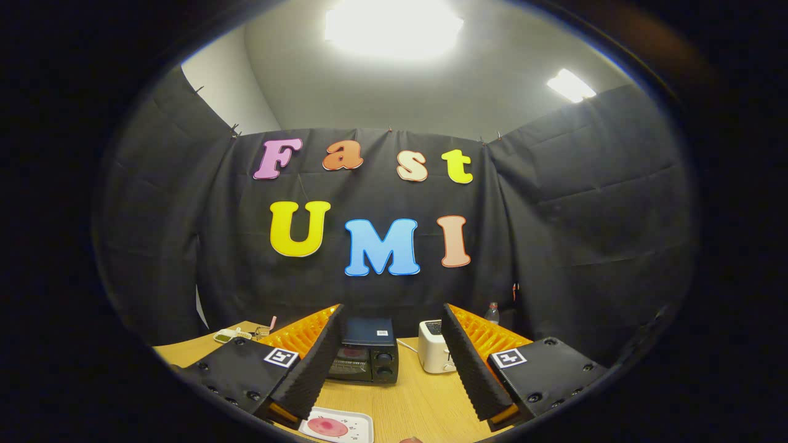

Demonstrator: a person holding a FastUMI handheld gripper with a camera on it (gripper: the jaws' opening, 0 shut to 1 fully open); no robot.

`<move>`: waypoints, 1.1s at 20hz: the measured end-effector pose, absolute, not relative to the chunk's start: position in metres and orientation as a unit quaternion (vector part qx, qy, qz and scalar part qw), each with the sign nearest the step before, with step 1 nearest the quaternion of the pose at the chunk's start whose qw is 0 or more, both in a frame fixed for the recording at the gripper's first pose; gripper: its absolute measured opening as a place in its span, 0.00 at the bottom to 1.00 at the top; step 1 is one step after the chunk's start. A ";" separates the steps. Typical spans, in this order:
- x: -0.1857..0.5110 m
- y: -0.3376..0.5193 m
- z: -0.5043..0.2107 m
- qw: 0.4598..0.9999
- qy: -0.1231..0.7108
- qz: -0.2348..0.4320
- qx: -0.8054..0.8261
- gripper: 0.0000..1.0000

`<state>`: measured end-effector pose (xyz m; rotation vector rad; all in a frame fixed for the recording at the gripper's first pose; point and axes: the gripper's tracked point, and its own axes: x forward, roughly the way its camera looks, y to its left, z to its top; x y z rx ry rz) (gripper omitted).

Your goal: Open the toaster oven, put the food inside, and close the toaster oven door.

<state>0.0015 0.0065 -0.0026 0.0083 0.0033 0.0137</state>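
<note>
Toaster oven (367, 357) stands at lower centre of the frame on the wooden table (418, 400), beyond the fingertips and framed by the gap between them; its door appears closed, with a reddish shape dimly visible behind the glass and 2 round knobs stacked on its right side. Nearest the camera, at the bottom of the frame just left of centre, a white tray (339, 426) lies flat on the table and carries a round pink piece of food (327, 426); the tray sits beside the base of the left finger, partly tucked under it. The gripper (392, 314) holds its 2 fingers spread wide apart, gripping nothing, each finger rising from the lower corners toward the middle of the frame, with a ribbed inner face and a square printed marker on its housing. Farther back, to the right of the oven and partly hidden by the right finger, a white pop-up toaster (434, 347) rests on the table, with a thin pale cable running between the 2 appliances. At lower left, past the left finger, a small dish (229, 335) with something greenish lies near the table's far edge, next to small items too blurred to identify. Behind the right finger, a clear bottle (492, 312) with a red cap stands against the black cloth wall. Above, 2 ceiling lights (394, 27) glow at the top of the frame.
</note>
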 end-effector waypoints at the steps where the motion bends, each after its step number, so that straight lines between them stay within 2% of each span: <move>1: 0.002 0.006 -0.004 1.000 0.004 0.007 0.006 0.98; 13: 0.028 0.023 -0.007 1.000 0.009 0.008 0.024 0.98; 22: 0.083 0.086 -0.037 0.998 0.029 0.050 0.023 0.98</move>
